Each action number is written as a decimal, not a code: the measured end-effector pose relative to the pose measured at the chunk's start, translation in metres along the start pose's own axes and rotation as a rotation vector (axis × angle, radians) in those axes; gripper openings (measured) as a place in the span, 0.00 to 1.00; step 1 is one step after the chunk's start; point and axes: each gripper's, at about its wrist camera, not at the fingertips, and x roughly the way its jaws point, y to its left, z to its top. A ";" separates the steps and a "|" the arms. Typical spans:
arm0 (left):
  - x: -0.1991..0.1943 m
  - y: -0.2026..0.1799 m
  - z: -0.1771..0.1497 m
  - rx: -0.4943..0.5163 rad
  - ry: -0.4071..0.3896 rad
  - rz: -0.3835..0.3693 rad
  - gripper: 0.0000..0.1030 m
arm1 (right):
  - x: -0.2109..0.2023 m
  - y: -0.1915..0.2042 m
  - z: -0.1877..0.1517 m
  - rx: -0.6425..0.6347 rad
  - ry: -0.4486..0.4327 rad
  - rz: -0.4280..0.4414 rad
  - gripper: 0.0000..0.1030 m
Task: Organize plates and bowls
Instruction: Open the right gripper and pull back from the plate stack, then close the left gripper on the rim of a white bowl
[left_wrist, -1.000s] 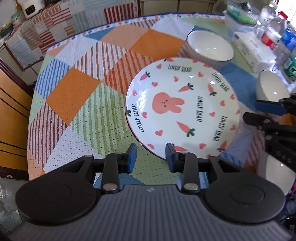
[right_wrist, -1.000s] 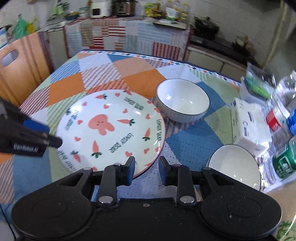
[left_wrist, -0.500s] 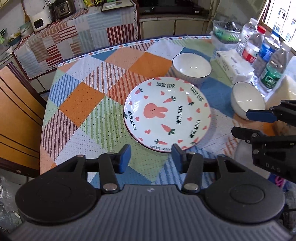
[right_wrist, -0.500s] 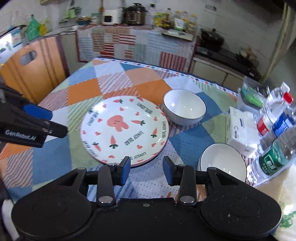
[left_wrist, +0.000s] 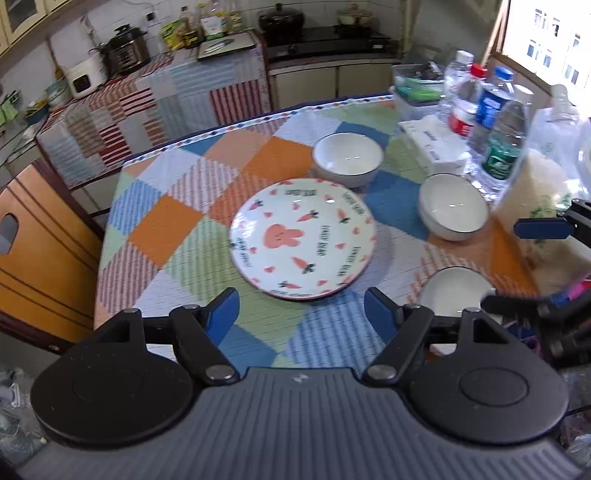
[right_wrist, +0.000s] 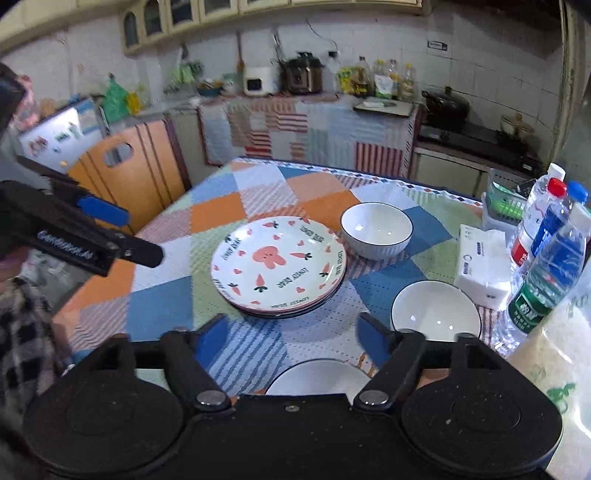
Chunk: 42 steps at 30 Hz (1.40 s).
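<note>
both grippers held up, jaws apart

the left gripper (left_wrist: 301, 308) tilts downward with its jaws spread wide; they have just been opening and nothing sits between them. the right gripper (right_wrist: 293, 338) angles down too, its jaws also just opened wide and empty. each shows at the edge of the other's view, side by side. a checked sleeve (right_wrist: 22, 332) shows behind the left one.

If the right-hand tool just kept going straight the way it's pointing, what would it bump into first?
Probably the stack of bunny plates, or the tablecloth just short of it. The right tool is open and empty, aimed down at them; depth is hard to judge.
</note>
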 end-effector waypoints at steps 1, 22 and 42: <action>0.000 -0.004 0.000 -0.001 -0.006 -0.010 0.77 | -0.004 -0.003 -0.005 0.004 -0.010 0.014 0.92; 0.102 -0.069 -0.038 -0.003 0.116 -0.223 0.90 | 0.056 -0.009 -0.092 -0.164 0.231 -0.024 0.96; 0.133 -0.085 -0.049 0.011 0.190 -0.284 0.11 | 0.094 -0.019 -0.101 -0.112 0.258 0.005 0.97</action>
